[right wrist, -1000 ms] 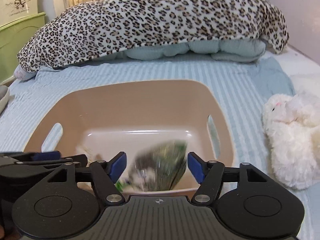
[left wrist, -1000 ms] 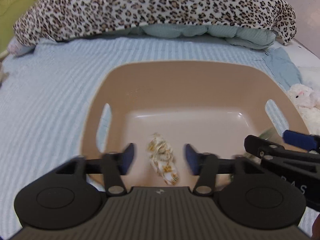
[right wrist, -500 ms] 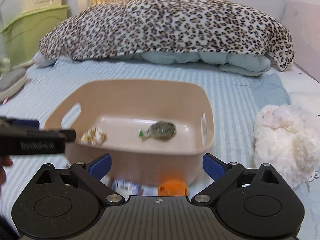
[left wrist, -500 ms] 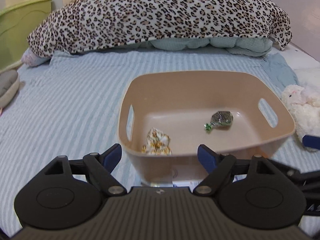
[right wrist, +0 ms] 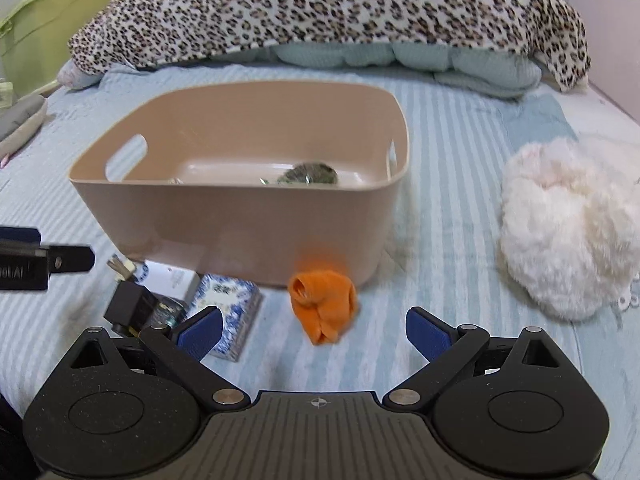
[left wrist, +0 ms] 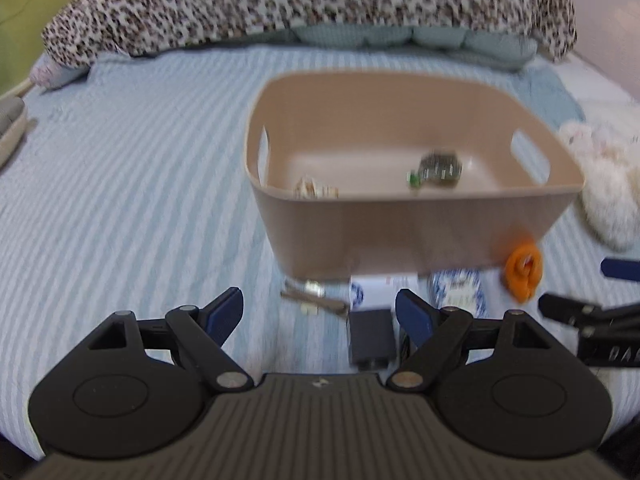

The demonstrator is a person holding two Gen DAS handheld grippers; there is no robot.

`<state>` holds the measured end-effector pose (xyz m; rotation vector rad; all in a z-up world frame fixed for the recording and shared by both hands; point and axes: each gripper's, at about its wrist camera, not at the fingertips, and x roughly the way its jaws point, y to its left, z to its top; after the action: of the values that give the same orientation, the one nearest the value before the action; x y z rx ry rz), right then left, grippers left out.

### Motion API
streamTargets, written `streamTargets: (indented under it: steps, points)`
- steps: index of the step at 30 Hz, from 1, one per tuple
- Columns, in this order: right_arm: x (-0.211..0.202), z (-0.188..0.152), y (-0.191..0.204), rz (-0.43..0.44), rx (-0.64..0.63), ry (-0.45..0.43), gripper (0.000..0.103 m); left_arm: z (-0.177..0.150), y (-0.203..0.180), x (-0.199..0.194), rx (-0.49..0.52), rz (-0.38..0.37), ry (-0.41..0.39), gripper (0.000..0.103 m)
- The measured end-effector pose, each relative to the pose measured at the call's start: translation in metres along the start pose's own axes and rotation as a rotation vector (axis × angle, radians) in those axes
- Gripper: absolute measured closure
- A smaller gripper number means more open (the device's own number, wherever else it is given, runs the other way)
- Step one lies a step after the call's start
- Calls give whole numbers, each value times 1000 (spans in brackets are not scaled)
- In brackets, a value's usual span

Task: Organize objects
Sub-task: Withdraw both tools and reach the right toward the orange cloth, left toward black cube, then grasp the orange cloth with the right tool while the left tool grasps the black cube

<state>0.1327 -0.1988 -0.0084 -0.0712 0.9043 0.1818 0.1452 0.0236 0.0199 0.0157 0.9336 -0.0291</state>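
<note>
Two items sit in bin (right wrist: 240,216); both grippers, left (left wrist: 319,312) and right (right wrist: 314,330), gape empty, lined up on clutter: orange cloth (right wrist: 323,304), box (right wrist: 232,316).

The striped bed (right wrist: 460,128) carries a beige bin (right wrist: 240,216), orange cloth (right wrist: 324,304) and plush toy (right wrist: 568,232).

Two low fisheye views, each looking forward along its own claw across a striped bed (left wrist: 120,184) toward a leopard blanket (right wrist: 320,12) at the far end. The left camera sits left of the tan bin (left wrist: 420,232), the right camera (right wrist: 248,220) right of it. Both share the bin, near clutter and white plush (right wrist: 568,224).
</note>
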Motion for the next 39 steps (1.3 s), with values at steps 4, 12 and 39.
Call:
streamTargets:
  steps: [4,12,39]
  points:
    - [15,-7,-4,-20,3,55,3,-6,4,18,-9,-29,73,19]
    - [41,-13,-13,-55,4,112,3,-7,-2,37,-4,-94,126,19]
    - [72,-3,4,-38,-55,69,89,-11,4,68,-10,-154,202,70]
